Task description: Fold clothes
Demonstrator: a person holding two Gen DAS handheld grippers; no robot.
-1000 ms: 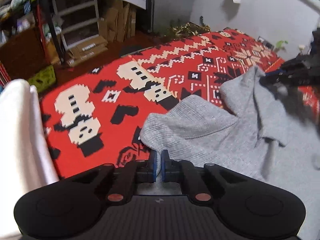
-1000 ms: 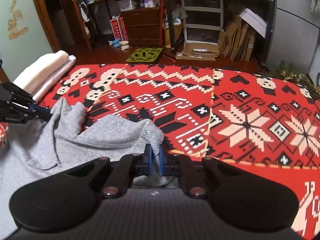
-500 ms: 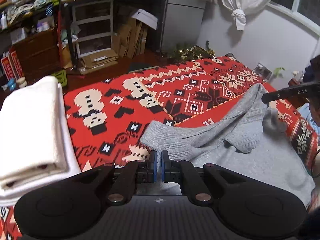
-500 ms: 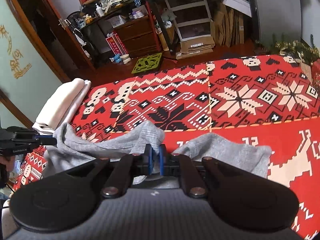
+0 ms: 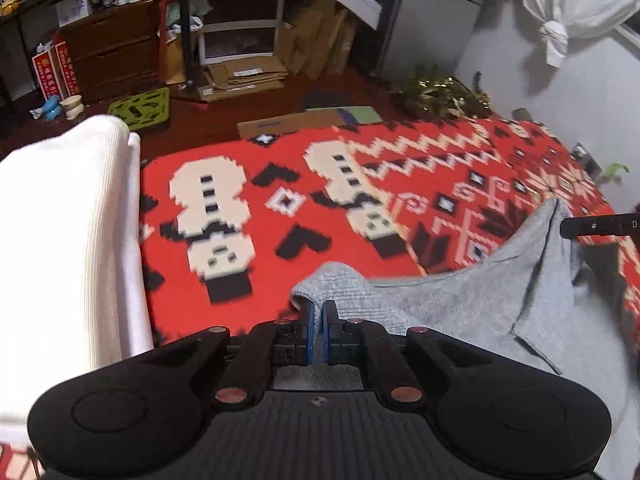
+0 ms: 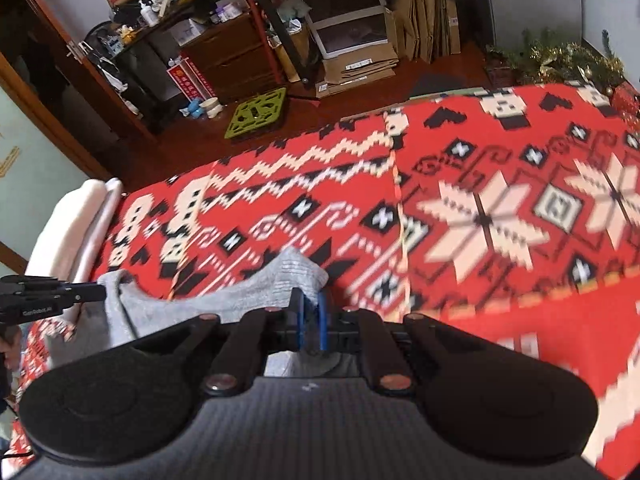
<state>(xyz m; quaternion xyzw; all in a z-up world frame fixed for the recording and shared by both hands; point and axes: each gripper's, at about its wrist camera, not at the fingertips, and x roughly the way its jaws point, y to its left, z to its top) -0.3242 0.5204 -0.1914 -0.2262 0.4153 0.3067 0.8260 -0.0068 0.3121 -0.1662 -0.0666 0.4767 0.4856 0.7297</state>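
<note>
**Grey sweater lifted clear for the fold**

Both tongs are clenched on the grey sweater: the left tongs (image 5: pixel 315 334) pinch one knitted edge, the right tongs (image 6: pixel 311 328) another. The sweater (image 5: pixel 472 304) hangs stretched between them above the red patterned blanket (image 5: pixel 280 216), where a second ago it lay slumped low on it. With the cloth raised and drawn taut, a fold-over looks to be under way. A folded white stack (image 5: pixel 68 248) lies beside it on the left.
</note>
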